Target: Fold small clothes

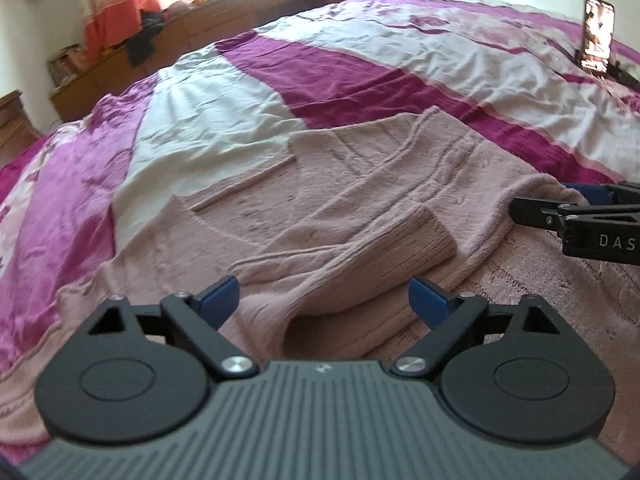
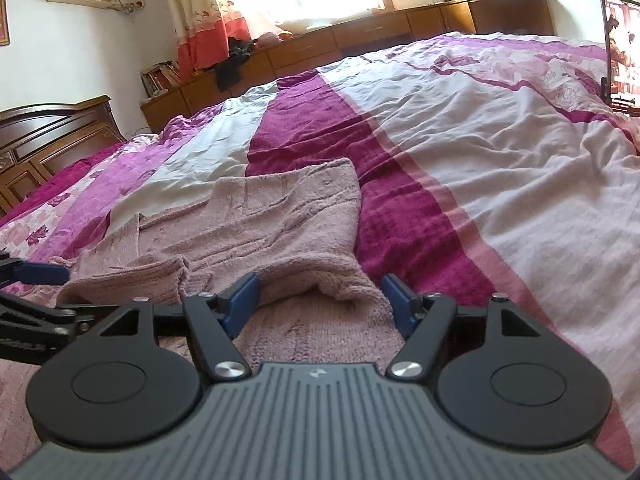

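A dusty-pink knitted sweater (image 1: 332, 184) lies spread on the bed, one ribbed sleeve cuff (image 1: 404, 240) folded across its body. My left gripper (image 1: 324, 300) hovers open just over the near part of the knit, blue pads wide apart with fabric below them. In the right wrist view the same sweater (image 2: 280, 216) shows a rolled fold of cloth (image 2: 320, 280) lying between the spread fingers of my right gripper (image 2: 320, 300), which is open. The right gripper (image 1: 576, 216) also reaches in from the right edge of the left wrist view, and the left gripper's tip (image 2: 40, 274) shows at the left edge.
The bed carries a magenta, pink and white cover (image 2: 460, 152). A propped-up phone with a lit screen (image 2: 622, 52) stands at the far right. A wooden headboard (image 2: 52, 136) is at left, low wooden cabinets (image 2: 360, 36) run under the window, with a curtain and dark clothes.
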The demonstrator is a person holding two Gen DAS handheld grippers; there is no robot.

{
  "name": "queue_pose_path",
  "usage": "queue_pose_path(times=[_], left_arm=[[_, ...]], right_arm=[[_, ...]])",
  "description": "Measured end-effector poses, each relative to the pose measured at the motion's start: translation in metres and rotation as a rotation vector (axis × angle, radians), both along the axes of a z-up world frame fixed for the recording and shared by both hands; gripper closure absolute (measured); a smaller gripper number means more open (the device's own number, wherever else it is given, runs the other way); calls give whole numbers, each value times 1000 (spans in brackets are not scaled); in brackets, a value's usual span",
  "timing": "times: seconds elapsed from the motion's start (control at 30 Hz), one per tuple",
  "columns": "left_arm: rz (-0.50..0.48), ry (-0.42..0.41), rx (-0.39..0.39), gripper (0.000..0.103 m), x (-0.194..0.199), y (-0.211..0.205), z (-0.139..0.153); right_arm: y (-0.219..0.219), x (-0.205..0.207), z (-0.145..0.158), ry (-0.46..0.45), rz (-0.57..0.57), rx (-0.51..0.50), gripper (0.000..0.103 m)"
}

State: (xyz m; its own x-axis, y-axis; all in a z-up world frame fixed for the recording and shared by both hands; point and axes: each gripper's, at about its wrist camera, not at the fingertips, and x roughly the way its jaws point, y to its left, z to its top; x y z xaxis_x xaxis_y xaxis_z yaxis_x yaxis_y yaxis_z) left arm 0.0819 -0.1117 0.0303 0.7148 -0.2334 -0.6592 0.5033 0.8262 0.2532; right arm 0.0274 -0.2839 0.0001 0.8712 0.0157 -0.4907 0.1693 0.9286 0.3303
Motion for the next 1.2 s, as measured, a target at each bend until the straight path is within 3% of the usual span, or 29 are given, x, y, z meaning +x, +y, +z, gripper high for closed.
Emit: queue_pose_path(times=[0.07,0.13,0.2,0.23,0.47,0.67,0.73,0.87,0.97,1.1,1.2], left_arm=[[-30,12,8,23,3,-5,-5],[-47,17,11,40,5,-8,-9],[-60,35,-10,84,6,-9,-11],[-57,48,-31,92,7,-8,-11],[84,-32,-177,94,4,19,12],[340,-119,-269,94,-2,71,27],[446,-113,-293,93,-4,93,23],[549,-35,-320,91,-5,125,6],[579,45,-375,82,-9,143,-6],[603,38,-383,65,-22,152,-10],[596,51,-418,64,-29,162,-7]], right_arm=[[-1,0,-2,-4,2,4,28],[0,-1,-3,-8,3,3,27],[0,-1,-4,-10,4,-1,27],[1,-1,-4,-11,5,-4,27],[0,-1,-5,-17,9,-3,26],[0,-1,-5,-17,9,-4,26],[0,-1,-5,-17,9,-4,26],[0,-1,-6,-17,9,-5,26],[0,-1,-6,-17,8,-4,26],[1,-2,-6,-18,9,-4,26],[1,-2,-6,-18,9,-3,26]])
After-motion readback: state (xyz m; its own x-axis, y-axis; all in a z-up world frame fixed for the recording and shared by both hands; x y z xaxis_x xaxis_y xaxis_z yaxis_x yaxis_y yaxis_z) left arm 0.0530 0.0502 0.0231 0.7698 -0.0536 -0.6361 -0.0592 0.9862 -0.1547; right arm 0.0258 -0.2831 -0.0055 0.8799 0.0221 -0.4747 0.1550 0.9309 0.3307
